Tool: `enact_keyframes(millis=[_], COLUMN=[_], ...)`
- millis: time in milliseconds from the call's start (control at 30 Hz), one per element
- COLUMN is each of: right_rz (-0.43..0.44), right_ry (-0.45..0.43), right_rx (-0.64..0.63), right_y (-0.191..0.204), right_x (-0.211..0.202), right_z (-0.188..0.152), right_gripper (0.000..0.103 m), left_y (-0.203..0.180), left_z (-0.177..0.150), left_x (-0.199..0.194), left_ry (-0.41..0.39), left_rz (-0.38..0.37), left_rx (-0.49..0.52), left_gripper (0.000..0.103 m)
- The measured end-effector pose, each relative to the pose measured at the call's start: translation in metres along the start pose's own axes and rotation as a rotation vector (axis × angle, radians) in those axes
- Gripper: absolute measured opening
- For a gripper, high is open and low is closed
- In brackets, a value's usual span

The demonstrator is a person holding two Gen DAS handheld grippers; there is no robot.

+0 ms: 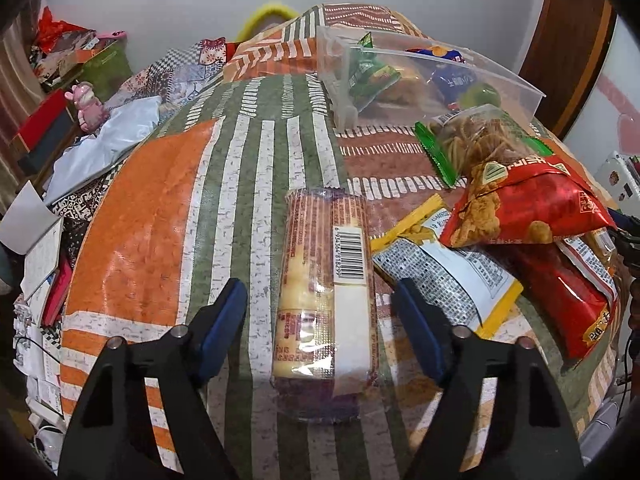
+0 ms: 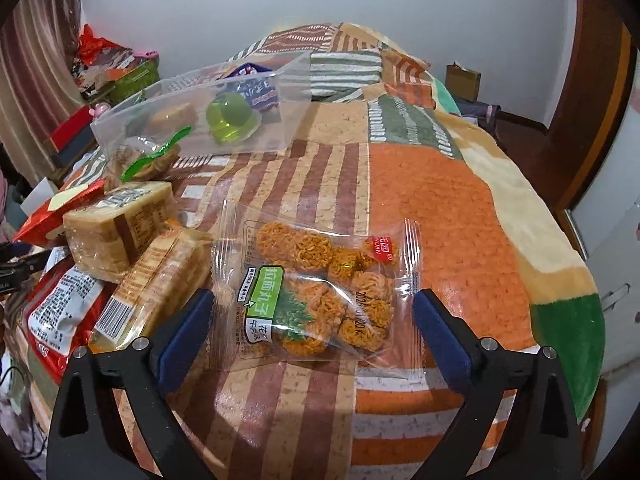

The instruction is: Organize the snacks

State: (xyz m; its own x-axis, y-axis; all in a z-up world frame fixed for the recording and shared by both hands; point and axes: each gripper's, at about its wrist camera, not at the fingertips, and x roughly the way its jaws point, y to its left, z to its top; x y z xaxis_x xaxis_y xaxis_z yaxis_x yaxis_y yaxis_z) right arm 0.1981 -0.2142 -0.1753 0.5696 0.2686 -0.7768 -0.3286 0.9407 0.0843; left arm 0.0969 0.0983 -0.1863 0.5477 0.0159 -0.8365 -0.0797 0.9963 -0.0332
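Orange, green and white striped blanket (image 1: 168,216); red snack bag (image 1: 532,208).

Soft indoor light, sharp focus, fisheye bending, dark corners.

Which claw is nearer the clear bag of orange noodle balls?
Right. The right claw straddles the noodle-ball bag, open. The left claw straddles a biscuit roll elsewhere on the blanket.

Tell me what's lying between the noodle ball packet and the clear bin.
Nothing lies there: in the right wrist view, only bare patterned blanket runs from the noodle ball packet up to the clear plastic bin.
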Motion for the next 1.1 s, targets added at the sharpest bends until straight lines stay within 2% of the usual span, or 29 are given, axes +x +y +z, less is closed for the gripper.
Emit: enact_keyframes(millis=[33,67,167,467,700,867,1100], right_rz=[0.007,0.008,0.009,0.027,0.026,0.037,0.038], right_ry=[-0.006,-0.013,-0.025,-0.033,-0.039,-0.049,-0.059], right_rx=[0.001,-0.001,-0.005,0.008,0.000,0.004,0.004], right_y=[0.000,-0.001,-0.001,-0.004,-0.003,-0.003,-0.002], right_x=[-0.001,-0.003,-0.006,-0.005,-0.006,-0.009,-0.010], right_z=[0.000,0.001,0.003,0.003,0.004,0.006,0.009], right_gripper=[0.088,0.084,0.077,0.070,0.069,0.063,0.061], left_y=[0.000,0.001,0.001,0.003,0.000,-0.008,-0.022], left_z=[0.000,0.000,0.000,0.005,0.018,0.031,0.045], left_x=[0.001,0.003,0.003,-0.007,-0.034,-0.055,-0.070], left_ry=[0.003,0.006,-0.006,-0.041,-0.116,-0.175,-0.227], left_rz=[0.016,0.024,0.018,0.014,0.007,-0.007,-0.034], left_rx=[0.004,0.009,0.010,-0.013,-0.022,-0.016,0.008], left_gripper=[0.061,0.060,0.046,0.045,0.045,0.045,0.045])
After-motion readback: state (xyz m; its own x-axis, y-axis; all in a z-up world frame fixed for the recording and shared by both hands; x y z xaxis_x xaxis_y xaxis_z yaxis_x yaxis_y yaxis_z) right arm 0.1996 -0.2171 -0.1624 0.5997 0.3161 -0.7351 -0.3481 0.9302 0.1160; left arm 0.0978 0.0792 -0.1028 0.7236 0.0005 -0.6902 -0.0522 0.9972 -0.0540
